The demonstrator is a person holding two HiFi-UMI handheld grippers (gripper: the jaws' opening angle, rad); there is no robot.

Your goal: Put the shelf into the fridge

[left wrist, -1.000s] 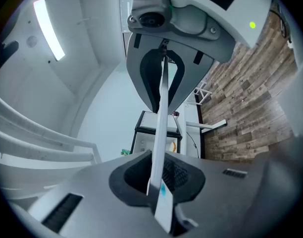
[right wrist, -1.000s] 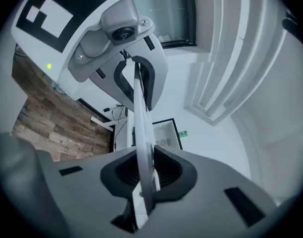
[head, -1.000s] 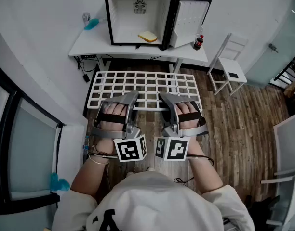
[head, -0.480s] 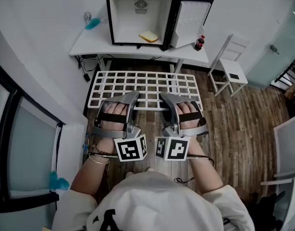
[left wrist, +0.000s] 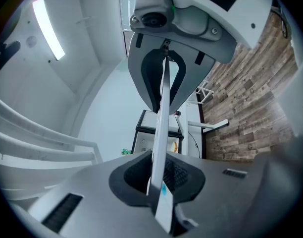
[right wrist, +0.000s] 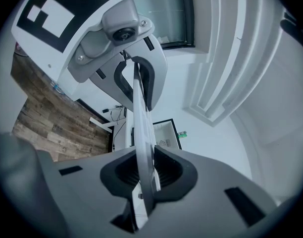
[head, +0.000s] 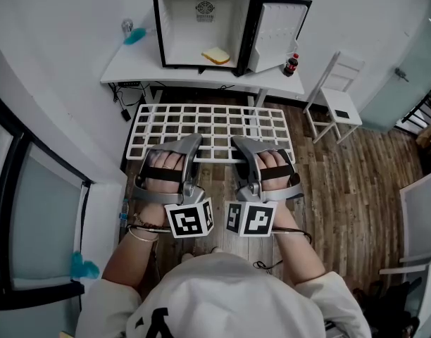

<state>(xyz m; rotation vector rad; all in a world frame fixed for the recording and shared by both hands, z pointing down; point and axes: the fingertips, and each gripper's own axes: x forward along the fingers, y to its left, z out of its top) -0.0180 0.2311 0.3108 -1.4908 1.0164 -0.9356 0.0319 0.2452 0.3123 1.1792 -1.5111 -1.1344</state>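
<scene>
Wooden floor (head: 342,182) lies below us; at centre our left gripper (head: 194,142) and right gripper (head: 238,144), side by side, clamp the shelf (head: 215,122).

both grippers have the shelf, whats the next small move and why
Probably carry the shelf forward toward the open fridge. The left gripper and right gripper are both shut on its near edge, and it hangs over the floor, short of the table that the fridge stands on.

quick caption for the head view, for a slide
Left gripper and right gripper clamp the near edge of a white grid shelf, facing the open fridge on a table.
</scene>
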